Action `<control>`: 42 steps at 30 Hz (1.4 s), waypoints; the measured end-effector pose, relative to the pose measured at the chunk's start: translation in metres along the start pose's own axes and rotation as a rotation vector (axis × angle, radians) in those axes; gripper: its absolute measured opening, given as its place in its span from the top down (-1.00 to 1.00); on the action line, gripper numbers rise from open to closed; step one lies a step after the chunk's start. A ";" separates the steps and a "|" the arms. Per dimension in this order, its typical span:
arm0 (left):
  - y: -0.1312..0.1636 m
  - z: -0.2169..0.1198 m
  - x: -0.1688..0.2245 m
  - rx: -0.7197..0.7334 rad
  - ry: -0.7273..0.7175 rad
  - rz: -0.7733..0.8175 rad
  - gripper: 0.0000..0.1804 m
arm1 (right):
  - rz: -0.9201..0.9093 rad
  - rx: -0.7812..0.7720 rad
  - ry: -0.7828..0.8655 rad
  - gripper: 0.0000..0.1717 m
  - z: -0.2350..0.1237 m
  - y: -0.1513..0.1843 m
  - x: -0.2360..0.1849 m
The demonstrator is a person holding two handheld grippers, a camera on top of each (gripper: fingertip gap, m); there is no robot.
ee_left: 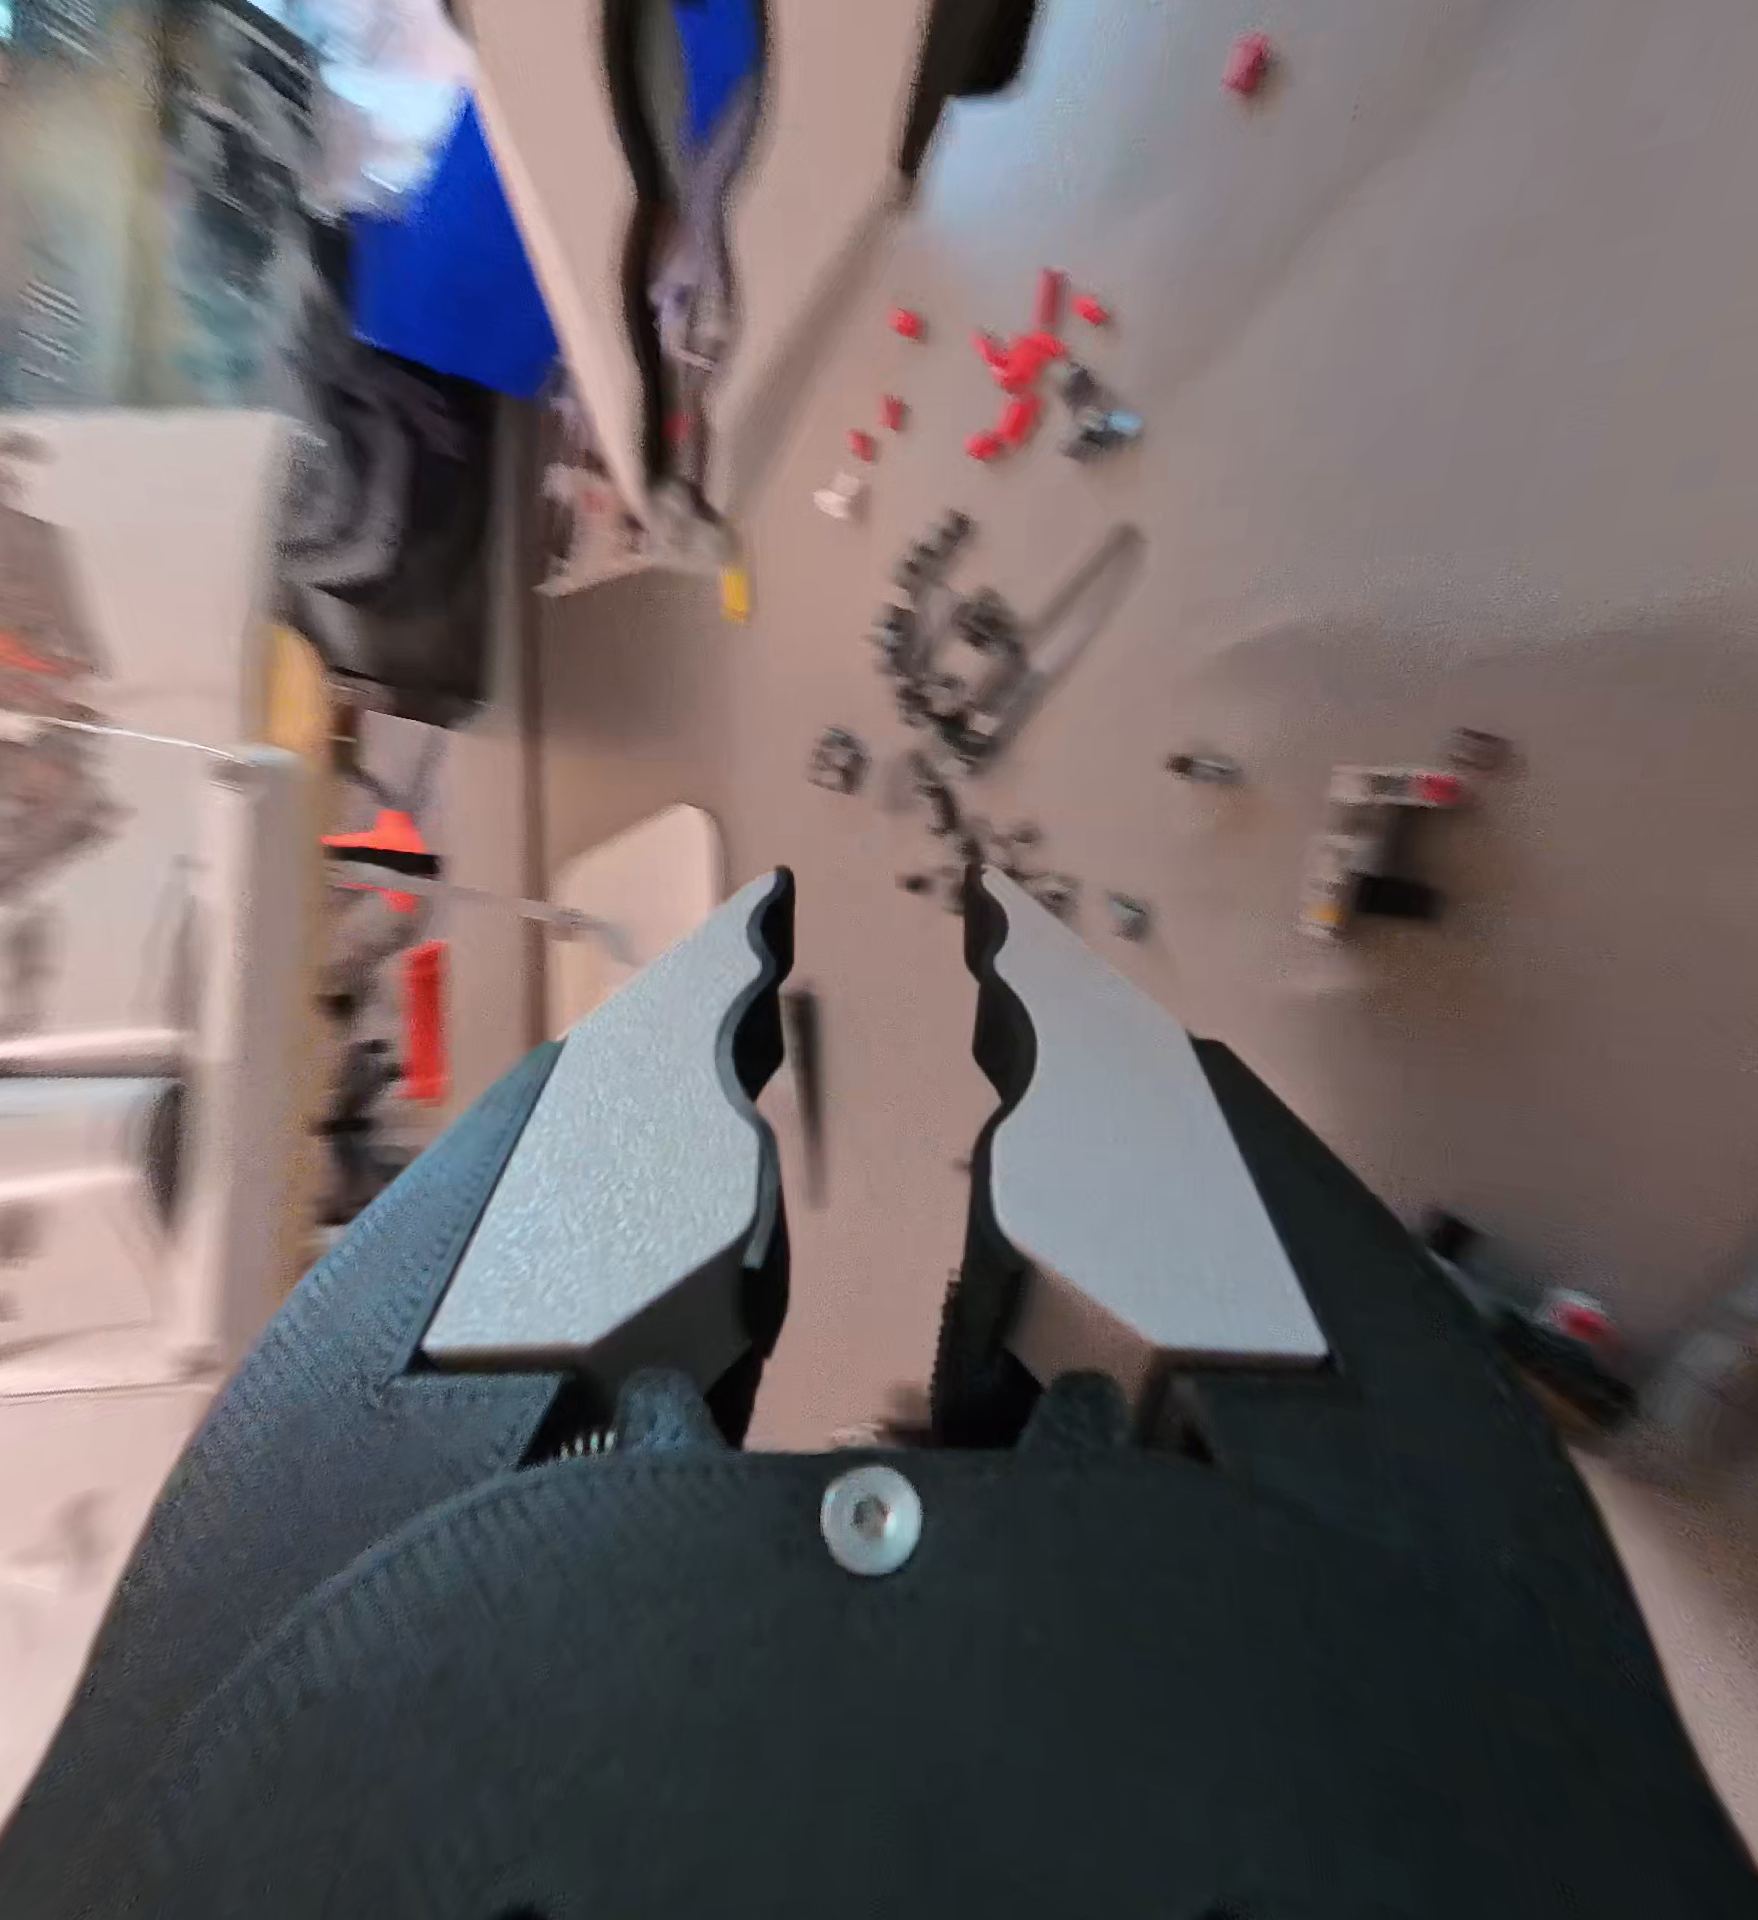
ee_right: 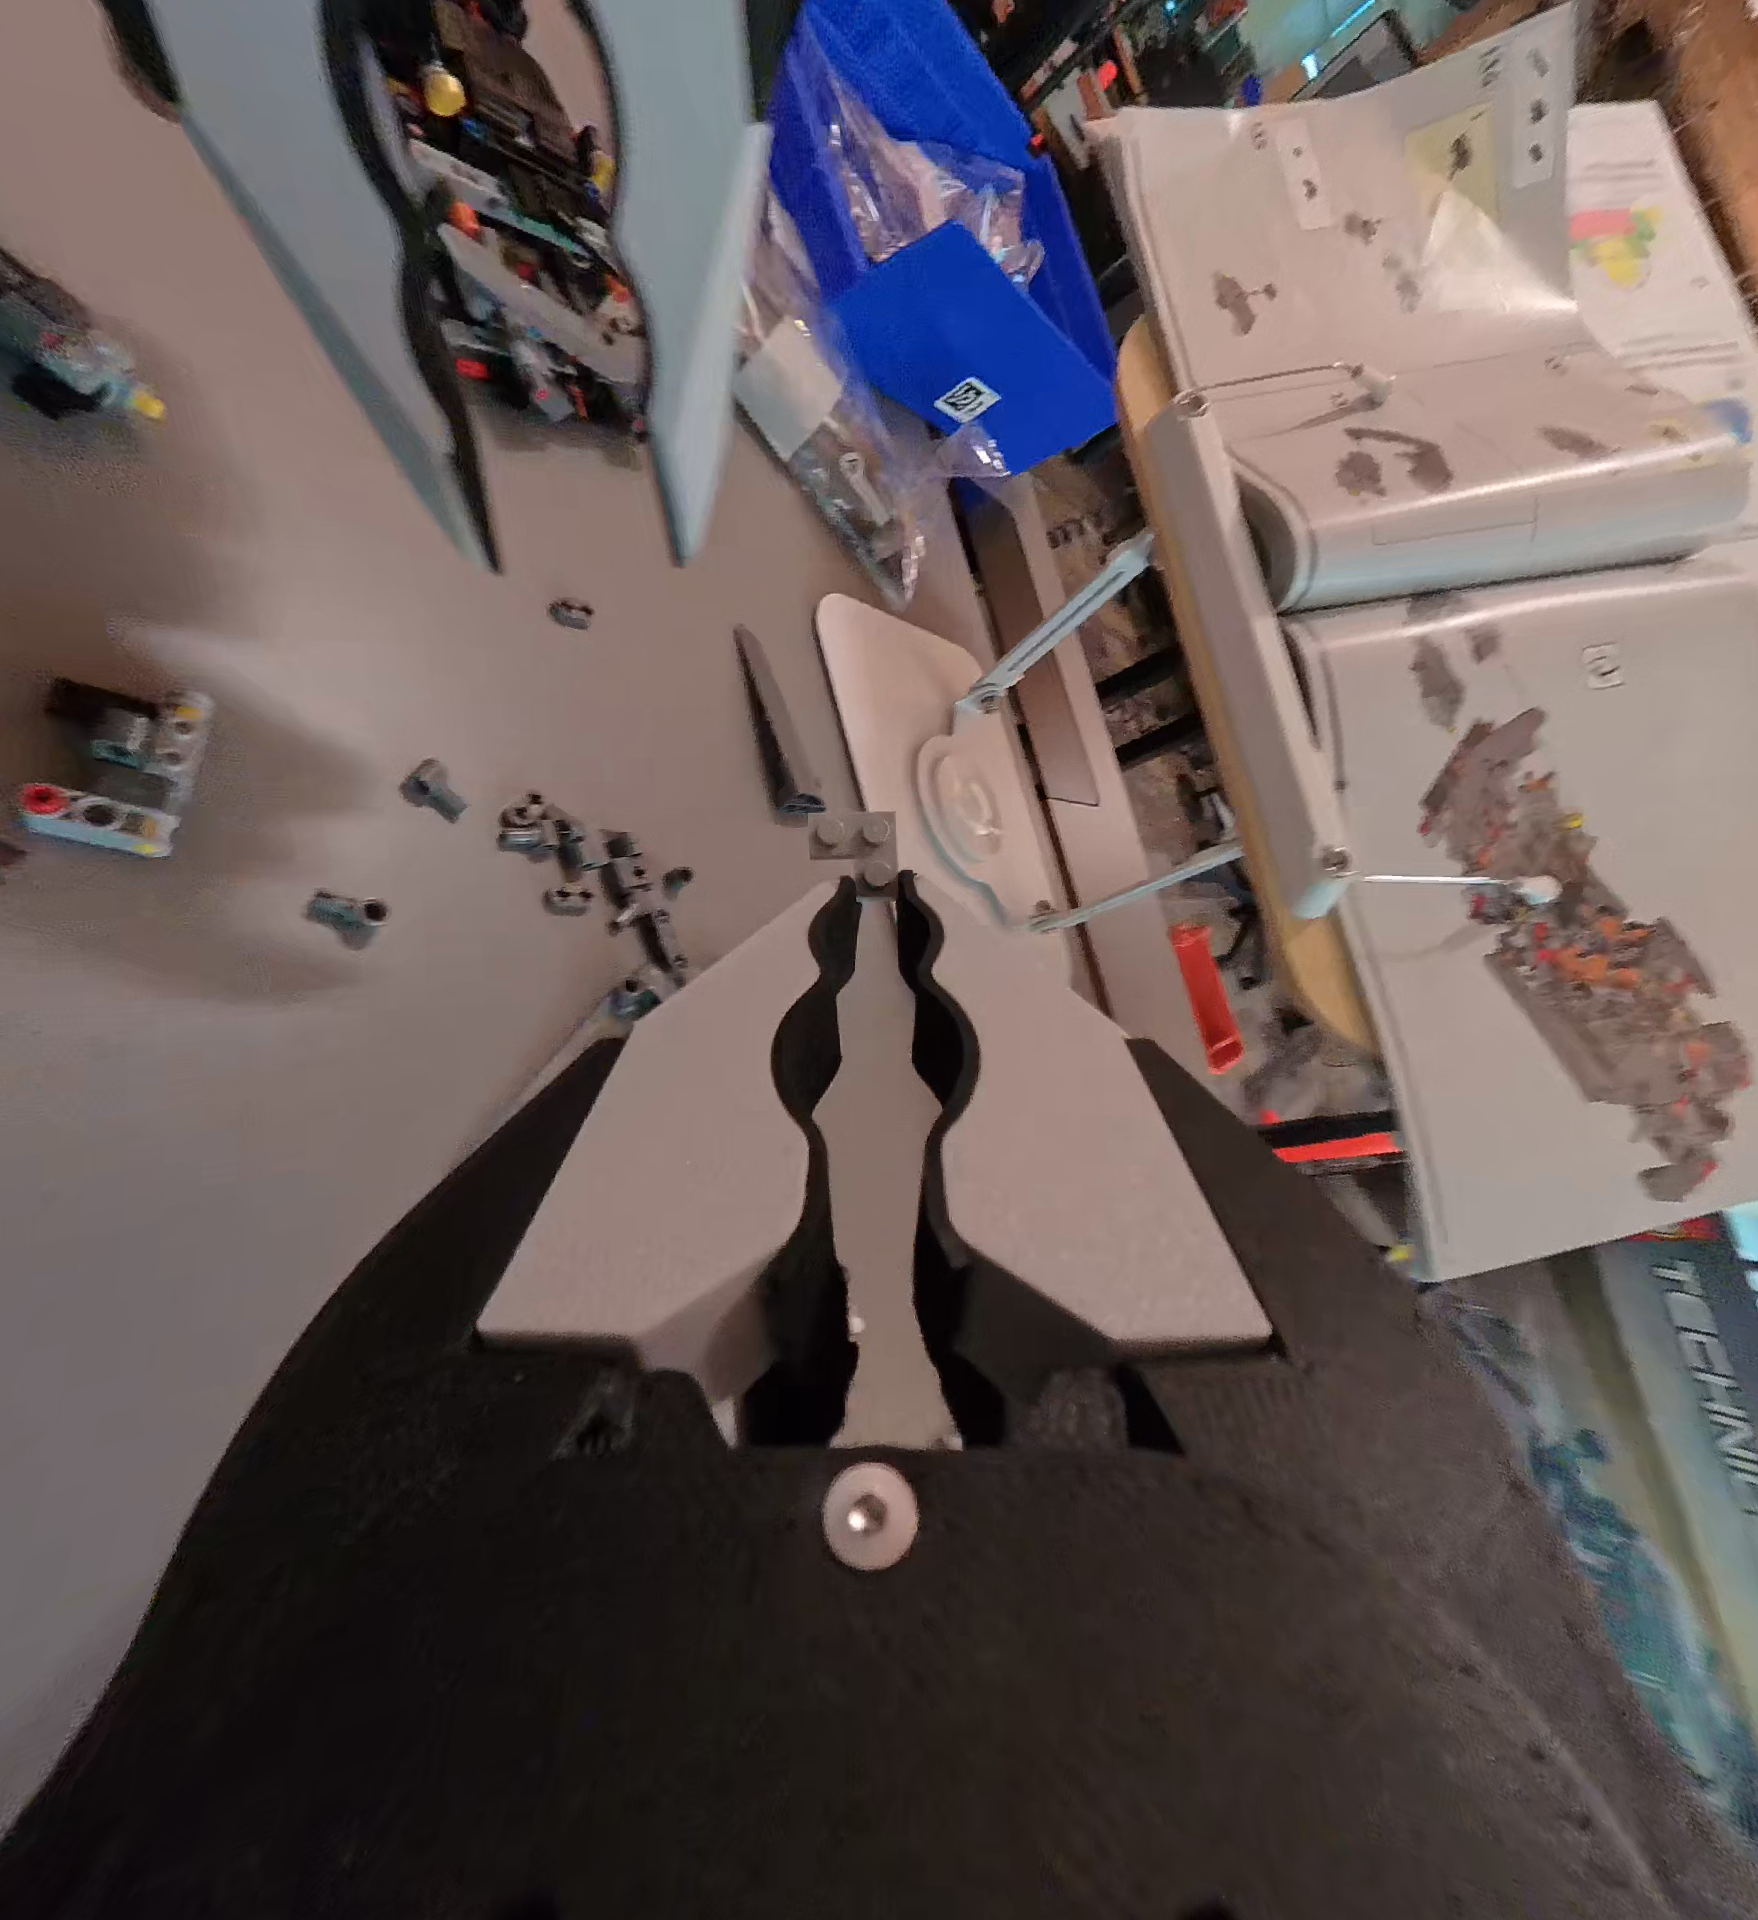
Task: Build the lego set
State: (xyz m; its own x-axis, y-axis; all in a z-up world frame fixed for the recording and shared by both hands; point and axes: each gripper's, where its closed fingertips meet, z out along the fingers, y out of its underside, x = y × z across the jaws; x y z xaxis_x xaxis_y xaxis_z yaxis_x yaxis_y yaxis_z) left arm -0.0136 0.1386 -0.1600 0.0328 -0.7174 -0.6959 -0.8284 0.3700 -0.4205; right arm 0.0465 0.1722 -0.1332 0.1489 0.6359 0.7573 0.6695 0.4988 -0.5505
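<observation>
— So, what does my right gripper (ee_right: 876, 883) have?

— From where I sit, its two black fingertips (ee_right: 833, 896) are pinched on a small grey L-shaped studded plate (ee_right: 854, 837). The pads press on the single-stud end; the two-stud part sticks out past the tips, just above the pale table (ee_right: 231, 1143).

— What lies around that plate?

— Just beyond it is a dark tapered wedge piece (ee_right: 776, 727) lying flat, and beside that the white base of the book stand (ee_right: 896, 707), which carries an open instruction booklet (ee_right: 1477, 831). To the left of my tips is a scatter of small dark grey connector pieces (ee_right: 594, 873), and farther left a partly built grey block with a red pin (ee_right: 122, 774). A blue bin (ee_right: 937, 260) with clear plastic bags sits at the back.

— And the left gripper (ee_left: 880, 888)?

— Its jaws stand apart with bare table showing between them; nothing is in them. That view is heavily blurred. Ahead of its tips I make out dark small parts (ee_left: 958, 665) and, farther off, red small parts (ee_left: 1020, 374). In the right view it hangs at the top, well apart from the plate.
</observation>
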 end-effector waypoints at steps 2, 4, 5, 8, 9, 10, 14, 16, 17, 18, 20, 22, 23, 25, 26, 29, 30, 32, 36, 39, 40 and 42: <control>0.014 0.001 0.034 -0.012 0.109 -0.070 0.64 | 0.031 0.004 -0.035 0.95 0.001 0.005 -0.012; 0.024 0.005 0.062 -0.011 0.183 -0.110 0.58 | 0.053 0.004 -0.060 0.95 0.002 0.008 -0.023; 0.028 0.007 0.073 -0.010 0.213 -0.131 0.56 | 0.066 0.005 -0.075 0.95 0.003 0.009 -0.029; 0.033 0.013 0.088 0.007 0.241 -0.156 0.55 | 0.095 0.005 -0.118 0.95 0.007 0.010 -0.045; 0.034 0.015 0.092 0.010 0.262 -0.166 0.53 | 0.101 0.001 -0.128 0.95 0.008 0.010 -0.050; 0.034 0.018 0.095 0.016 0.272 -0.171 0.53 | 0.108 -0.001 -0.136 0.95 0.009 0.010 -0.054; 0.027 0.023 0.099 0.057 0.312 -0.171 0.59 | 0.140 -0.003 -0.160 0.95 0.013 0.011 -0.064; 0.027 0.027 0.101 0.056 0.334 -0.171 0.65 | 0.157 0.002 -0.169 0.95 0.015 0.011 -0.066; 0.026 0.028 0.103 0.064 0.349 -0.176 0.70 | 0.160 0.001 -0.170 0.95 0.016 0.012 -0.067; 0.026 0.029 0.104 0.066 0.361 -0.178 0.74 | 0.161 0.002 -0.172 0.95 0.017 0.012 -0.067; 0.026 0.029 0.105 0.066 0.373 -0.174 0.81 | 0.162 0.002 -0.176 0.95 0.018 0.012 -0.068; 0.025 0.031 0.105 0.073 0.375 -0.179 0.84 | 0.162 0.003 -0.181 0.95 0.019 0.012 -0.069; 0.025 0.032 0.105 0.071 0.375 -0.179 0.87 | 0.163 0.003 -0.183 0.96 0.020 0.013 -0.070; 0.024 0.033 0.106 0.073 0.382 -0.186 0.93 | 0.165 0.005 -0.192 0.95 0.020 0.013 -0.072; 0.023 0.034 0.106 0.075 0.374 -0.185 0.94 | 0.169 0.009 -0.197 0.95 0.019 0.012 -0.072; 0.022 0.034 0.107 0.076 0.373 -0.181 0.94 | 0.173 0.009 -0.213 0.95 0.017 0.012 -0.075; 0.021 0.034 0.107 0.074 0.368 -0.181 0.94 | 0.175 0.007 -0.217 0.95 0.017 0.012 -0.076; 0.020 0.035 0.107 0.060 0.359 -0.193 0.94 | 0.182 0.004 -0.235 0.95 0.016 0.012 -0.079; 0.018 0.037 0.106 0.016 0.316 -0.205 0.94 | 0.214 -0.035 -0.336 0.95 0.013 0.013 -0.096; 0.015 0.038 0.107 -0.014 0.289 -0.216 0.94 | 0.247 -0.072 -0.437 0.95 0.011 0.012 -0.112; 0.014 0.039 0.107 -0.022 0.278 -0.222 0.95 | 0.262 -0.080 -0.473 0.95 0.010 0.010 -0.117; 0.011 0.043 0.106 -0.029 0.260 -0.229 0.95 | 0.283 -0.104 -0.521 0.95 0.010 0.009 -0.123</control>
State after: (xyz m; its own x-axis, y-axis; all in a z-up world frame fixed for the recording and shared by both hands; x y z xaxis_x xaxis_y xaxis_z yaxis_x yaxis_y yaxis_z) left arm 0.0049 0.0914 -0.2632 0.0789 -0.9078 -0.4119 -0.8317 0.1678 -0.5292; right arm 0.0269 0.1036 -0.2348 -0.0269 0.9537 0.2996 0.7275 0.2243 -0.6484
